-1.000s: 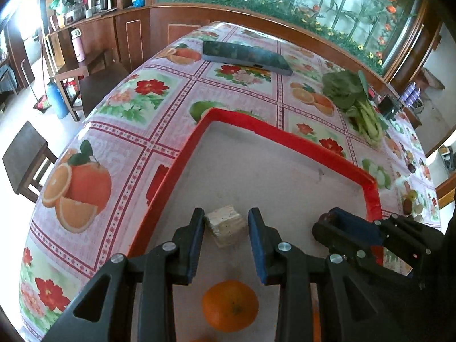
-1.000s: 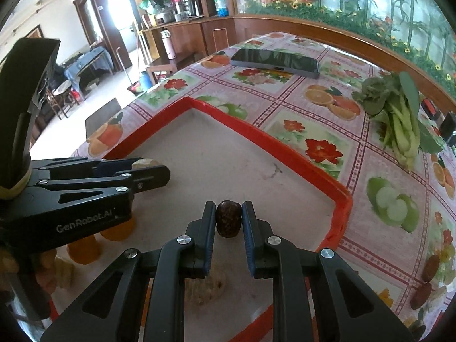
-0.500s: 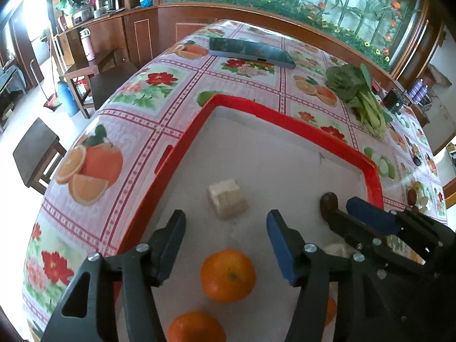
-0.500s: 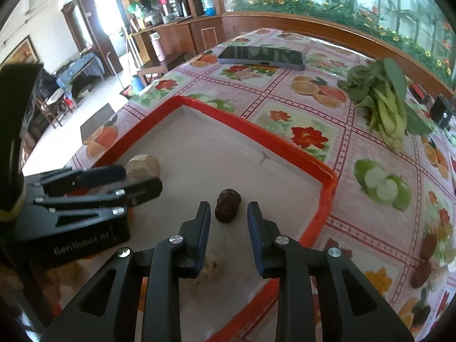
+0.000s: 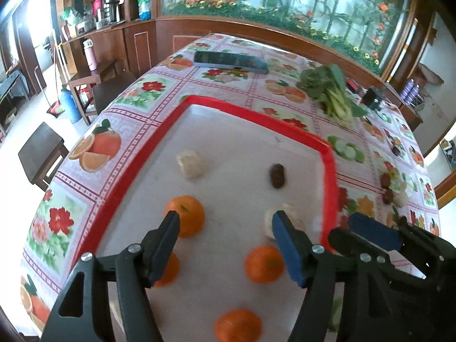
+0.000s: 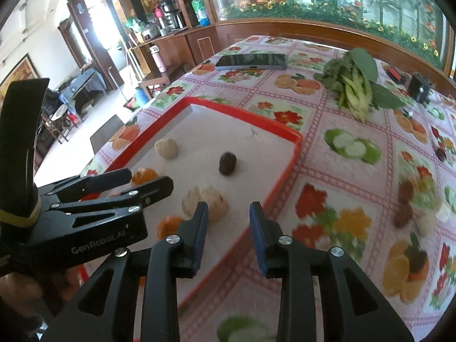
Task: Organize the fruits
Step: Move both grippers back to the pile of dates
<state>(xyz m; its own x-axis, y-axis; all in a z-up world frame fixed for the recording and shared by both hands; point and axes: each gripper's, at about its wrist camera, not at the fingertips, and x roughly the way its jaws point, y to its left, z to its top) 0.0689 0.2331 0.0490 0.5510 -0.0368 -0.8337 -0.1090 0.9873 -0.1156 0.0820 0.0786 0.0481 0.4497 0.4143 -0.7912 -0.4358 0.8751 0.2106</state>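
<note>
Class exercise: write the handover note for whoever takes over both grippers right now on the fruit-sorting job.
Left gripper: jaws open, empty, above the oranges.
Right gripper: jaws open, empty, over the near right rim of the red tray.
In the tray: pale cube and dark date side by side but apart at the far end, pale walnut-like fruit nearer, at least four oranges nearest.
Left: what still needs arranging is not clear from here.

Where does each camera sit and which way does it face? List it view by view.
Left wrist: on the left gripper, looking forward and down onto the red tray; its open fingers and the right gripper show.
Right wrist: on the right gripper, over the tray's right edge; the left gripper shows.
Shared: tray, dark fruit, greens.
</note>
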